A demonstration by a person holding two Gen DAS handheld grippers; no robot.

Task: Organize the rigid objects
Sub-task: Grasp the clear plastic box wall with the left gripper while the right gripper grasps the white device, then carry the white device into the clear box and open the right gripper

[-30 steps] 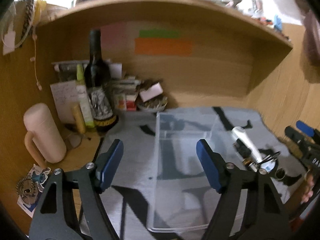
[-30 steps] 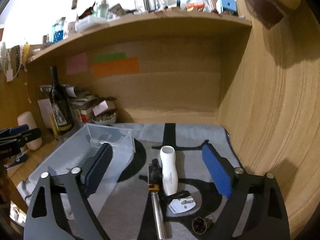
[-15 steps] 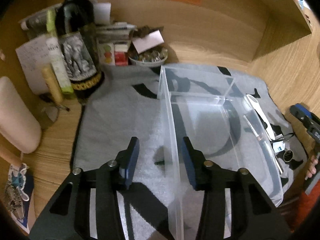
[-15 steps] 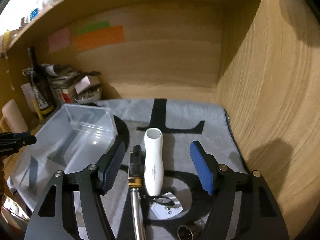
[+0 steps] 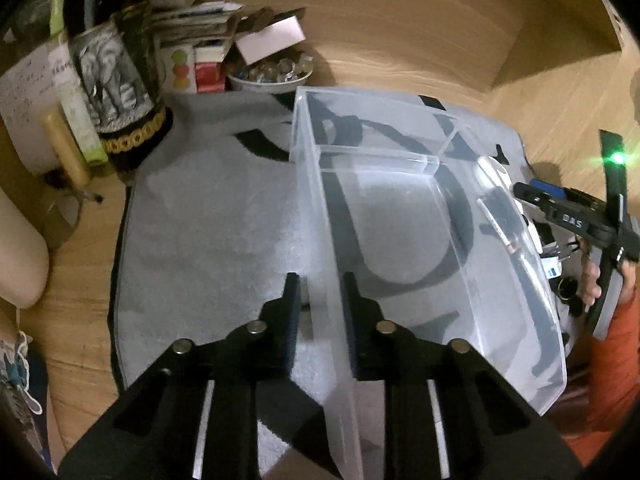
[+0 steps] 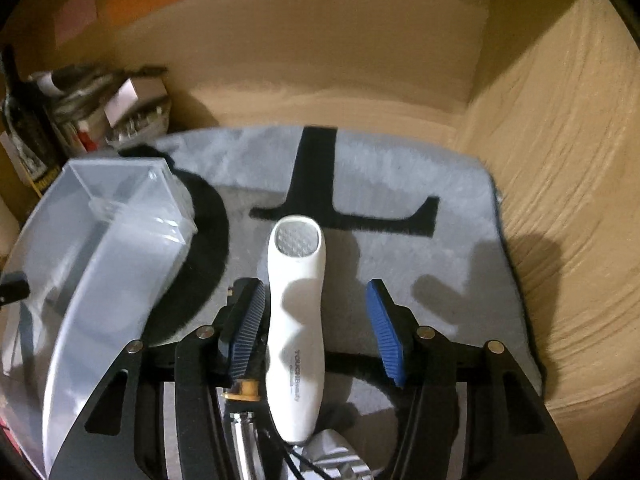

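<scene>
The white device (image 6: 296,320) lies between the closing right tongs (image 6: 316,330).

light: dim, warm | blur: slight motion smear | edges: fisheye bending, dark corners

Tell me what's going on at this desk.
A person is sorting items into a clear plastic bin on a grey mat. The left tool is closing on the bin's near wall, pads on either side of it. The right tool is closing around a white handheld device lying on the mat, not yet gripping it. The bin looks empty.
</scene>
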